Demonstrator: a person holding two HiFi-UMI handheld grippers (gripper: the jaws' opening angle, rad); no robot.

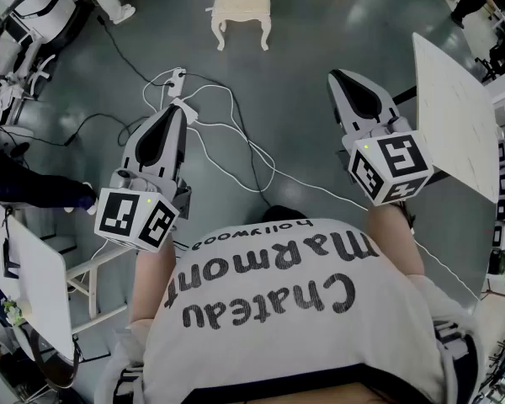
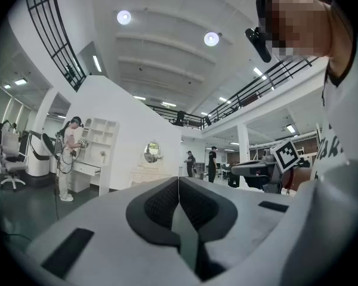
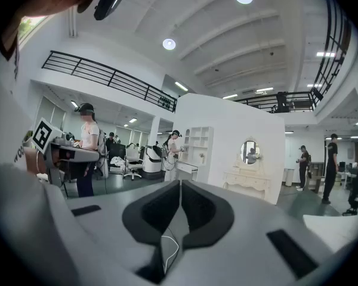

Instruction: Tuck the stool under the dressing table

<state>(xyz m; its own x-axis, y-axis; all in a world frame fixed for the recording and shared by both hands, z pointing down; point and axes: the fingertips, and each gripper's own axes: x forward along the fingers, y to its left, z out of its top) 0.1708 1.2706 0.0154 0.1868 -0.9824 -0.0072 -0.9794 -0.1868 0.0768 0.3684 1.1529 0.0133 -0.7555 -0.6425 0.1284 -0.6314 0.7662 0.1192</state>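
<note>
The left gripper (image 1: 178,108) and right gripper (image 1: 336,77) hover over the dark grey floor (image 1: 299,66), jaws pressed together, empty. The cream stool (image 1: 241,10) stands alone well ahead of them, beyond loose white cables (image 1: 210,124). Across the open hall, the dressing table (image 3: 248,181) with its oval mirror backs a white partition (image 3: 227,121).

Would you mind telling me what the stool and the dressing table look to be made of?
The stool looks like cream-painted wood, judging by its curved legs, with a matte padded seat, probably fabric. The dressing table seems cream-painted wood too, with an oval mirror; too small to be sure.
</note>
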